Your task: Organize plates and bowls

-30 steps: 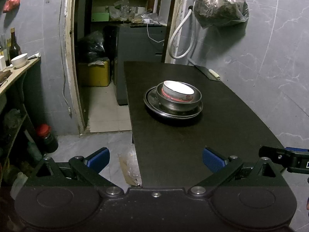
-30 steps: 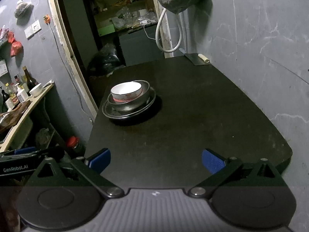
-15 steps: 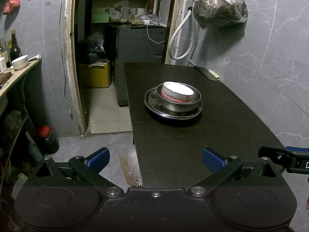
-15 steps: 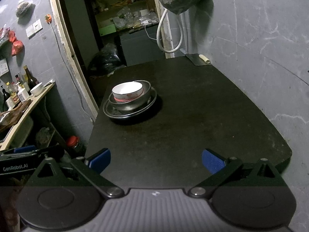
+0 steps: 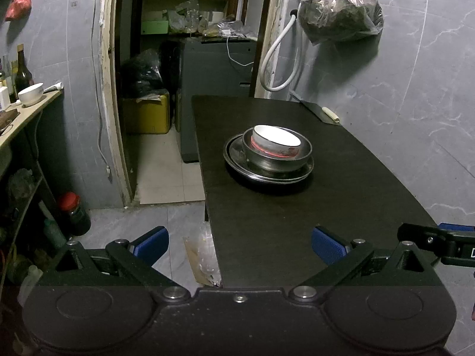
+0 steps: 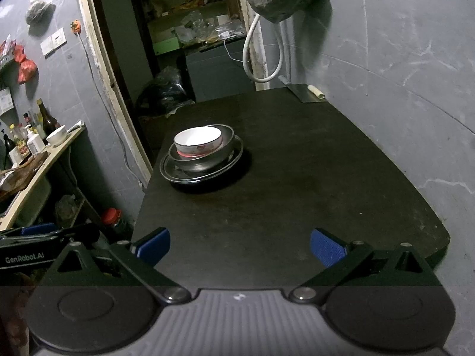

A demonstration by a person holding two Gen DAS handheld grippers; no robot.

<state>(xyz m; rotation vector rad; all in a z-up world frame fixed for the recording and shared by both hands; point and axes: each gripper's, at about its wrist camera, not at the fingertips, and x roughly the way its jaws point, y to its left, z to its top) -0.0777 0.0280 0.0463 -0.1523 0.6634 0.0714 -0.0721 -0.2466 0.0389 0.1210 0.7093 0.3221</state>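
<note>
A white bowl (image 5: 276, 141) (image 6: 198, 141) with a red band sits nested in a steel bowl (image 5: 277, 160) (image 6: 204, 160), which rests on a steel plate (image 5: 234, 152) (image 6: 234, 158) near the left edge of the dark table (image 5: 282, 222) (image 6: 297, 192). My left gripper (image 5: 239, 244) is open and empty, held back over the table's near left corner, well short of the stack. My right gripper (image 6: 239, 244) is open and empty too, above the near edge. The right gripper's side (image 5: 436, 241) shows in the left wrist view, and the left gripper's body (image 6: 38, 249) in the right wrist view.
A cleaver (image 5: 322, 112) (image 6: 307, 92) lies at the table's far right corner by the grey wall. A side shelf (image 5: 26, 109) on the left carries a white bowl (image 5: 31, 93) and bottles. Behind the table a doorway opens onto cluttered storage. A red-lidded jar (image 5: 72, 212) stands on the floor.
Both grippers have crept very slightly; the stack sits a touch lower in the left wrist view. Nothing was grasped or released.
</note>
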